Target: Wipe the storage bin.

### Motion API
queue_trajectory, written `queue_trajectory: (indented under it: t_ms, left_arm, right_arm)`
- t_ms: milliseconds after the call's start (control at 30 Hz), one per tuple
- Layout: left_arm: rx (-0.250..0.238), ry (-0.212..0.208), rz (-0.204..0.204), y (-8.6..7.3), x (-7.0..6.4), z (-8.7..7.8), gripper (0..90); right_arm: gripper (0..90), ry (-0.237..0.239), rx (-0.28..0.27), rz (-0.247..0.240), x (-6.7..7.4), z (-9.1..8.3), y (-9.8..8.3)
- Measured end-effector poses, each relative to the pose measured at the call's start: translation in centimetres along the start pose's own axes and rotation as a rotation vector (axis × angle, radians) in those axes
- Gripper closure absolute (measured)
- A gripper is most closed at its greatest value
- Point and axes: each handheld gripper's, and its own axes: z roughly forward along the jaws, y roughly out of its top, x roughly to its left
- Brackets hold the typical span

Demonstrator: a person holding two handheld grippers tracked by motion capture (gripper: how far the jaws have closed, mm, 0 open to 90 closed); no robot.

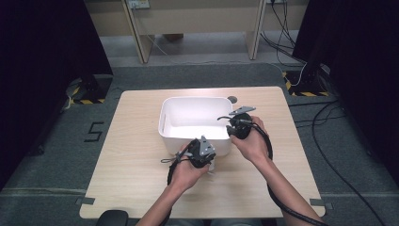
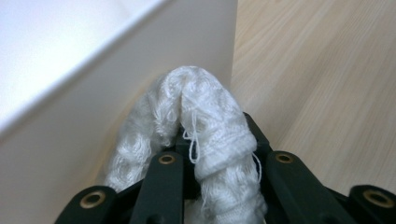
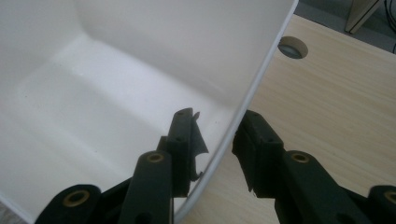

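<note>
white cloth (image 2: 205, 135) in left gripper (image 2: 219, 158)

Lab recording bay: lone wooden counter (image 1: 141, 155) on grey carpet (image 1: 56, 155), black curtains (image 1: 42, 42) left and right, hazard-taped stand bases (image 1: 87, 92), cables (image 1: 339, 155) trailing right.

We see our left gripper (image 2: 210, 154) closed on a white knitted cloth (image 2: 205, 126), which bulges up in a rounded hump between the black jaws, loose threads hanging from it. Just behind it stands the outer wall of a white bin (image 2: 116, 88), near its corner. Pale wooden table (image 2: 322, 79) fills the right side.
</note>
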Motion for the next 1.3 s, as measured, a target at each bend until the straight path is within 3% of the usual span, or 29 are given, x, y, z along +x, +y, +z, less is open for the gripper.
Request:
queue_trajectory:
  t_ms: [467,1300]
  left_arm:
    - [-0.045,0.006,0.018,1.7,-0.1,-1.2,74.6]
    - [-0.033,-0.007,0.025,2.1,0.0,-0.7,74.5]
  right_arm:
    - [67.7,0.000,-0.004,-0.002,0.0,0.0,0.1]
    - [67.5,-0.003,-0.008,0.010,0.0,-0.1,0.1]
